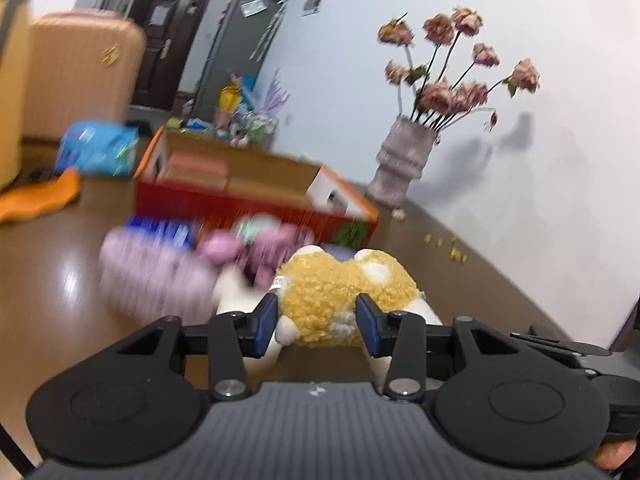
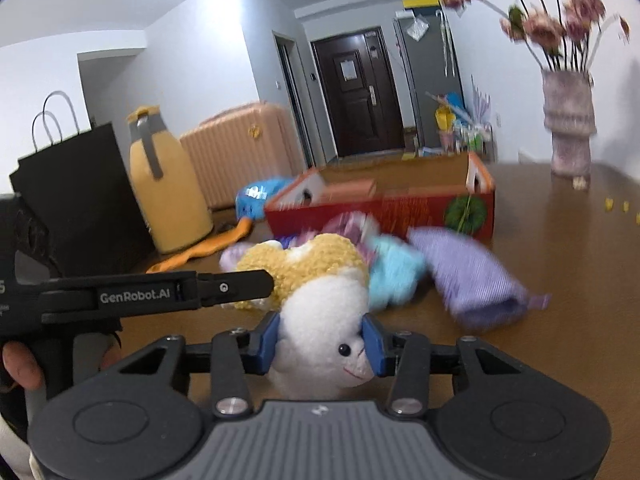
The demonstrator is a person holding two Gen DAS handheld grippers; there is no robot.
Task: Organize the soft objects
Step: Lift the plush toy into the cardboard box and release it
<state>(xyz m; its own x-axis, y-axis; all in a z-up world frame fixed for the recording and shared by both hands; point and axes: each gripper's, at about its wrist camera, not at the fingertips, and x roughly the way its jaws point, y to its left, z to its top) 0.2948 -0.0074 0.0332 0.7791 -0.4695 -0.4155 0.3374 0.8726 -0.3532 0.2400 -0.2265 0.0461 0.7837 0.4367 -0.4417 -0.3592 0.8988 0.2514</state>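
Observation:
A plush toy with a curly yellow body (image 1: 340, 292) and a white head (image 2: 324, 336) is held by both grippers above the brown table. My left gripper (image 1: 317, 322) is shut on its yellow body. My right gripper (image 2: 322, 344) is shut on its white head. The left gripper also shows from the side in the right wrist view (image 2: 256, 282), its fingers against the yellow body. Behind the toy lie other soft things: a purple pouch (image 2: 472, 276), a light blue plush (image 2: 394, 270), and pink and lilac soft items (image 1: 160, 276), blurred.
An open red cardboard box (image 2: 380, 208) stands behind the pile. A vase of dried roses (image 2: 568, 124) stands by the wall at the right. A black paper bag (image 2: 76, 200), a yellow jug (image 2: 168, 188), an orange cloth (image 2: 204, 250) and a blue packet (image 1: 98, 148) are at the left.

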